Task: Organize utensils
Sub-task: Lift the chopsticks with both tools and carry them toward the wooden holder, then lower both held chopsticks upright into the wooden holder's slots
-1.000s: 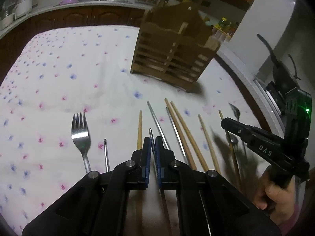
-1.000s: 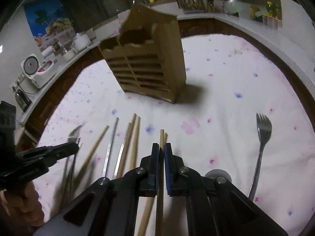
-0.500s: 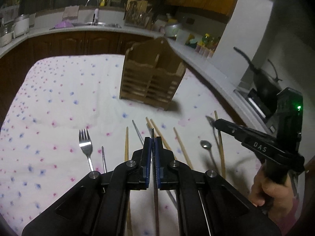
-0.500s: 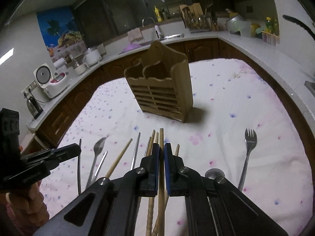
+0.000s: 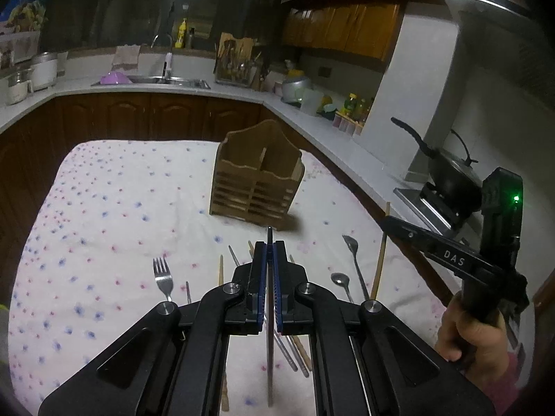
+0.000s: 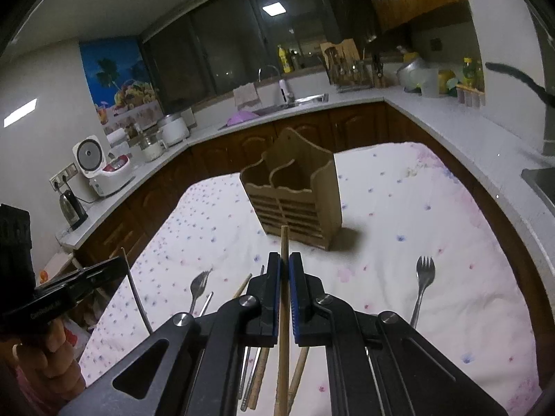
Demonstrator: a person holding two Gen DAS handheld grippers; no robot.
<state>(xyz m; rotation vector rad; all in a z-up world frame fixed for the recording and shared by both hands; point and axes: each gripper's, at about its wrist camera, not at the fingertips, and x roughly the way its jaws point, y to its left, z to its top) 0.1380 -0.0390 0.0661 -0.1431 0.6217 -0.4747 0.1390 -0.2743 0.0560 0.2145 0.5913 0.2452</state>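
Note:
My left gripper is shut on a thin metal chopstick, lifted clear of the flowered cloth. The right gripper is shut on a wooden chopstick, whose tip sticks out past the fingers. Each view shows the other gripper from the side: the right gripper with its wooden chopstick, the left gripper with its metal chopstick. A slatted wooden utensil holder stands upright ahead of both, its two compartments looking empty.
On the cloth below lie a fork, two spoons, another fork and several loose chopsticks. Worktops run round the table; a wok sits on a stove to the right.
Both grippers have risen from the cloth, each carrying its chopstick. The views have tilted up, so the holder and the utensils left on the cloth look smaller and lower.

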